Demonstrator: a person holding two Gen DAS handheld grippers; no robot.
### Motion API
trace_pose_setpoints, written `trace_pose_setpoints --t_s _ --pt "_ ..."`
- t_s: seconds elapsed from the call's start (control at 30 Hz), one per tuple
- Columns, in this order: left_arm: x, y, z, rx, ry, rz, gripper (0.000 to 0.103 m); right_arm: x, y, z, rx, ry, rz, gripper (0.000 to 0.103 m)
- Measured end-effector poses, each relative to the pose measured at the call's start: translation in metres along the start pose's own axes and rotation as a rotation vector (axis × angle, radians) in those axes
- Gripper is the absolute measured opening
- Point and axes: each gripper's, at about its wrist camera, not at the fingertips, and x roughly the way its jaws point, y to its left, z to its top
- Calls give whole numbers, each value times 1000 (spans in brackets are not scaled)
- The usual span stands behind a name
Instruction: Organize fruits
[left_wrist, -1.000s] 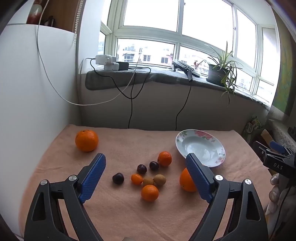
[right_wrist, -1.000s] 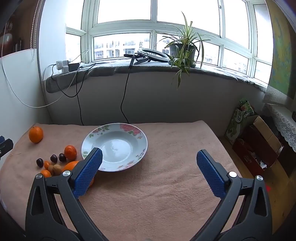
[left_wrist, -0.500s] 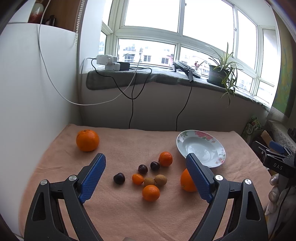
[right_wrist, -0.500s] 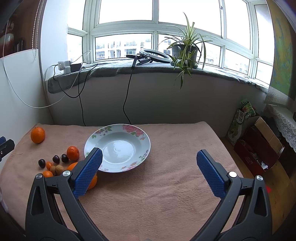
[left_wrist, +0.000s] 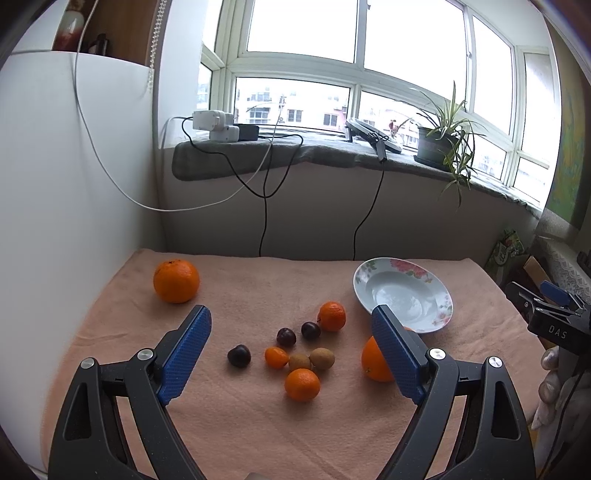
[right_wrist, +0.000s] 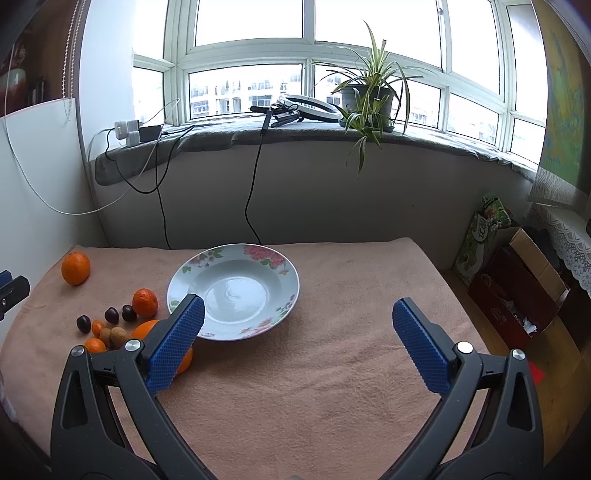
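step: pre-grasp, nothing picked yet | left gripper (left_wrist: 291, 334) jaws wide, empty, above fruit cluster (left_wrist: 295, 354) on towel (left_wrist: 258, 424) | right gripper (right_wrist: 297, 334) jaws wide, empty, near empty plate (right_wrist: 273, 314) | next (judged): left descends on one fruit, closes gently, carries to plate
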Motion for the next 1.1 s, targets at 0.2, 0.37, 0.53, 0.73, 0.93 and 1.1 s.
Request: trace_pose_setpoints --t_s 0.2,0.37,0.53,0.73,0.93,1.1 --pt "1 -2 -1 3 0 -4 88 0 -2 -1 4 4 0 103" --pt "1 -2 -1 3 0 -4 88 1 -2 -1 3 5 2 103" --pt "1 -3 -1 4 2 -4 88 1 -1 -4 2 8 7 103" --pt "1 -3 -2 3 2 -5 88 2 2 -3 2 10 15 103" --pt "3 -3 -1 4 7 -7 88 4 3 -2 2 18 28 103" --pt "7 -3 -2 3 12 -9 88 8 3 -3 3 31 46 103"
